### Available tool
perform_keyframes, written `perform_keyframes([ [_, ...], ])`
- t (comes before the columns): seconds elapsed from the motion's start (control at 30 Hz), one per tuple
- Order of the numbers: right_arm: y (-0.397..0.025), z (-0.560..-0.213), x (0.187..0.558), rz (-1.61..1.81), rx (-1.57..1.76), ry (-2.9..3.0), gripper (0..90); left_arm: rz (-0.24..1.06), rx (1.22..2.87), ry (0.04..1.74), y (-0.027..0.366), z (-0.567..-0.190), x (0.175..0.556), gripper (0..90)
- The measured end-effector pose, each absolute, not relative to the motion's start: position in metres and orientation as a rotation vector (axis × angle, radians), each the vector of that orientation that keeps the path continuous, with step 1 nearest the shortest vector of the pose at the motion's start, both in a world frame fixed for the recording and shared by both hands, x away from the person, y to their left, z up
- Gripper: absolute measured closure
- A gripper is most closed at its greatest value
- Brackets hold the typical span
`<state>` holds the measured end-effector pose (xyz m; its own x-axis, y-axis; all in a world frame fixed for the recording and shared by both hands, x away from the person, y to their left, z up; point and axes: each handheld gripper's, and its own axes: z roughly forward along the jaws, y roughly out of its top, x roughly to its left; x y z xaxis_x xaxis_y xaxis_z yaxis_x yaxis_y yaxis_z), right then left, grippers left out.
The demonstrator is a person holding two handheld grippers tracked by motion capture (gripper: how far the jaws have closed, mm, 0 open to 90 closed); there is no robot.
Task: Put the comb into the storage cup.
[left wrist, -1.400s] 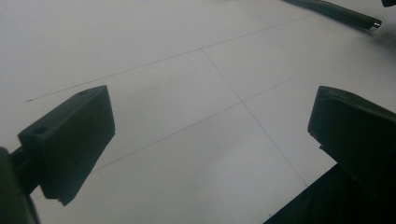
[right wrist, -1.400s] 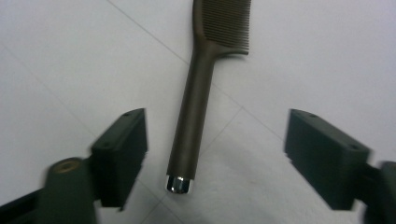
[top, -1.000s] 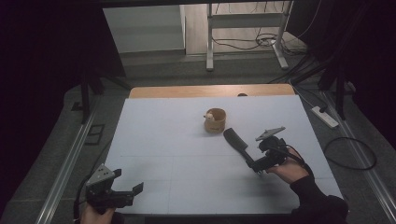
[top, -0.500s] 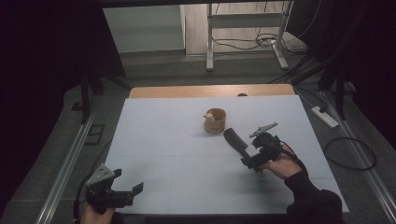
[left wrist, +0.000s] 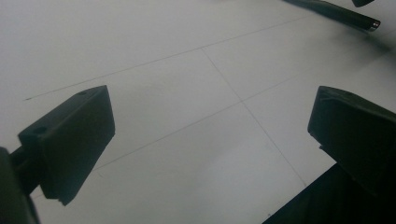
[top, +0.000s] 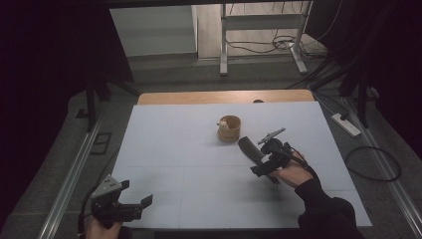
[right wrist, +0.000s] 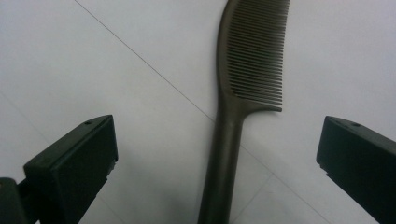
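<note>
Right gripper (top: 259,163): jaws spread wide, holding nothing, poised over the comb's handle; in the right gripper view the handle runs up between the two black jaws.
Left gripper (top: 130,206): slack and empty, jaws apart, resting low at the near left corner of the white table (top: 174,149), well apart from the work.
Change: over the last second the right hand (top: 288,172) has slid forward and to the left, bringing its gripper from beside the comb to directly over it; the left has not moved.
Meaning: I judge this the approach to a pick-up, with closing on the handle the step still to come.
Comb (right wrist: 243,93): lies flat on the table, just in front of the small wooden cup (top: 229,128), near but not touching it.
Long axis: in the high view it runs diagonally, handle toward the person's right hand and toothed end toward the cup.
Teeth: in the right gripper view they face right, off the curved spine.
</note>
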<state>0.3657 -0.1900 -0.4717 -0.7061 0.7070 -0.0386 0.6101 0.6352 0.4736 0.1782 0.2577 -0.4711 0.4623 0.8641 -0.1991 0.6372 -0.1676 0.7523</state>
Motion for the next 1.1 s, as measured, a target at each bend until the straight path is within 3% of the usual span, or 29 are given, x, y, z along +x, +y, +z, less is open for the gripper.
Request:
perform_keyframes([
  [0.6, -0.194, -0.512, 0.376, 0.47, 1.096, 2.676, 0.0, 0.345, 1.894, 1.257, 0.258, -0.471, 0.179, 1.1],
  [1.0, -0.196, -0.513, 0.378, 0.482, 1.181, 2.669, 0.1, 0.346, 1.897, 1.257, 0.258, -0.471, 0.179, 1.2],
  [1.1, -0.197, -0.51, 0.378, 0.487, 1.187, 2.661, 10.6, 0.345, 1.897, 1.257, 0.258, -0.471, 0.179, 1.2],
])
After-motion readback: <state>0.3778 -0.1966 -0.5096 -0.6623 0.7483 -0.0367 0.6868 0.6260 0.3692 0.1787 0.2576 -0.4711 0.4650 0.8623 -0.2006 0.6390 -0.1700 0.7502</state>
